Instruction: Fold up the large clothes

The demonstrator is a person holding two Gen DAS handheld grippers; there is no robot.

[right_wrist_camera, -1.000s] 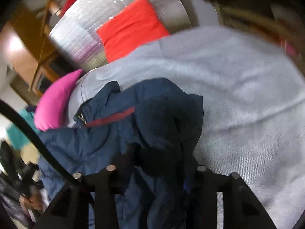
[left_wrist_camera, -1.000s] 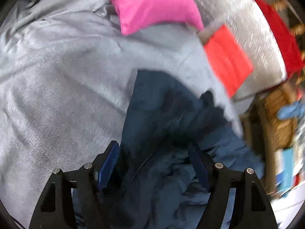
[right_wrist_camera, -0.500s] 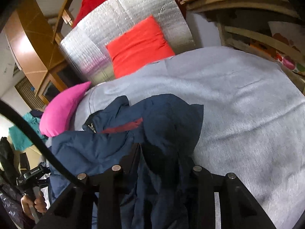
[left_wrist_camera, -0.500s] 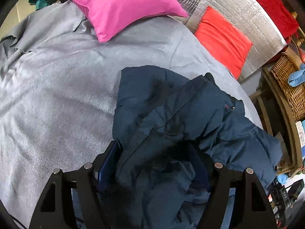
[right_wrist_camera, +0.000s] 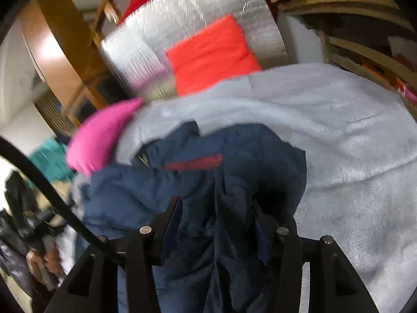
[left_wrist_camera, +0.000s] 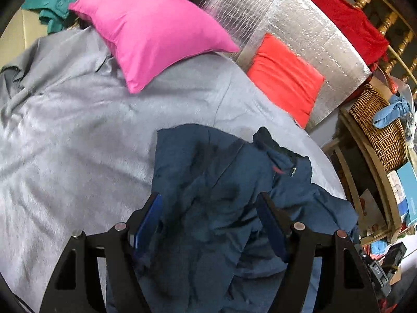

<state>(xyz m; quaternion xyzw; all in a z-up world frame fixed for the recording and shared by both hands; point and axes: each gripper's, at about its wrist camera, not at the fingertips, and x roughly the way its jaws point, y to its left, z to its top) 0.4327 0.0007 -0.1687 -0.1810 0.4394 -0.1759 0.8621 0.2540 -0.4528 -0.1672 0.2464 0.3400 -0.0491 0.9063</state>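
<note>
Jacket (left_wrist_camera: 221, 182) bunched on grey bedspread (left_wrist_camera: 65, 143); left tongs (left_wrist_camera: 208, 208), right tongs (right_wrist_camera: 216, 214) both pinching it.

Right claw (right_wrist_camera: 216, 208) clamped on bunched navy jacket (right_wrist_camera: 198, 172); grey bedspread (right_wrist_camera: 351, 135) beneath; view blurred

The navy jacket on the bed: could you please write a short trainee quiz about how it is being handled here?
1. True or false: the navy jacket lies flat and smoothly spread on the grey blanket.
2. What lies between the fingers of the left tongs and the right tongs?
3. Which is closer to the jacket: A) pink pillow, B) wicker basket, C) grey blanket?

Key: 1 false, it is bunched. 2 jacket fabric. 3 C.
</note>
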